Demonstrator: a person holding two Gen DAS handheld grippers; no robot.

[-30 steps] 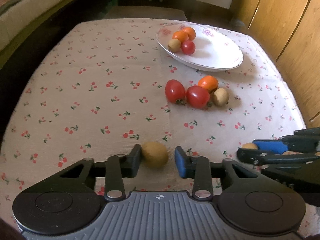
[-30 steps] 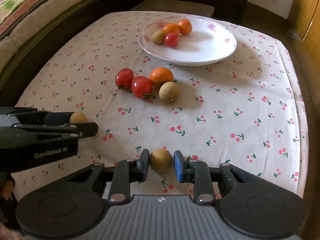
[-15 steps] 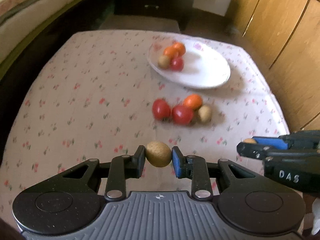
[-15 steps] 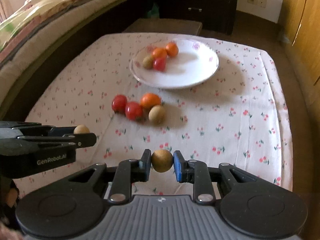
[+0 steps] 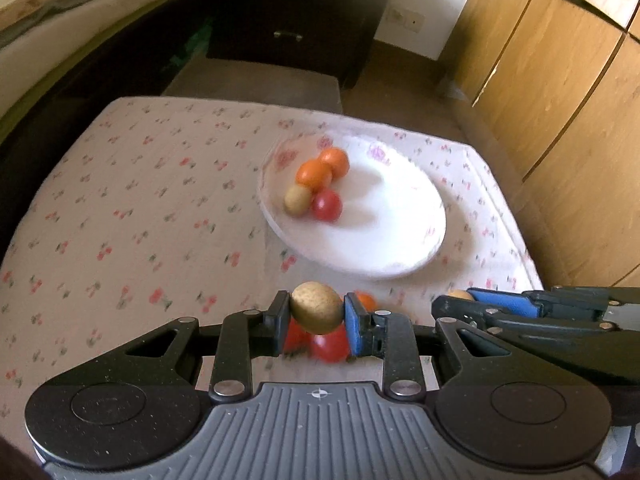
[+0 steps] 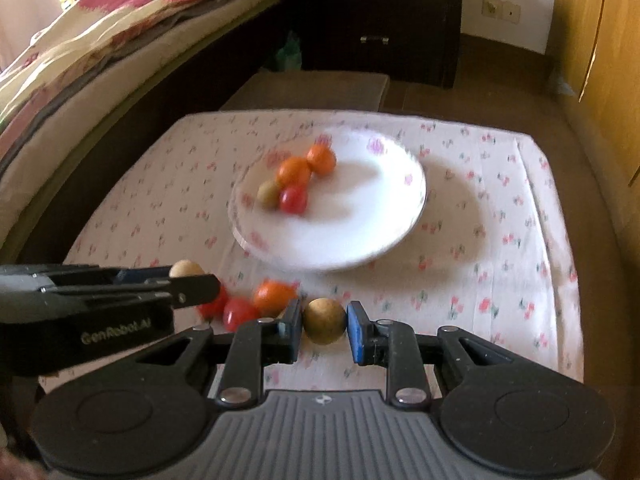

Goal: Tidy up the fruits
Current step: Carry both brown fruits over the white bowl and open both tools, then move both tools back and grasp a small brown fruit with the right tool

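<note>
Left wrist view: the left gripper (image 5: 316, 314) is clenched on a tan fruit (image 5: 316, 307), lifted above the red tomatoes (image 5: 328, 347) on the cloth (cherry-printed). Farther off, the white plate (image 5: 400, 236) holds four fruits.

Right wrist view: the right gripper (image 6: 324, 322) grasps a brown round fruit (image 6: 324, 321), near the plate (image 6: 360, 232).

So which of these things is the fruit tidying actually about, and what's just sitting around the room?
Part of the job:
- left gripper, shut on a brown fruit
- right gripper, shut on another brown fruit
- white plate with four fruits on it
- loose red and orange fruits on the cloth

Just lying about:
- dark drawer unit
- bed with patterned cover
- wooden cupboards
</note>
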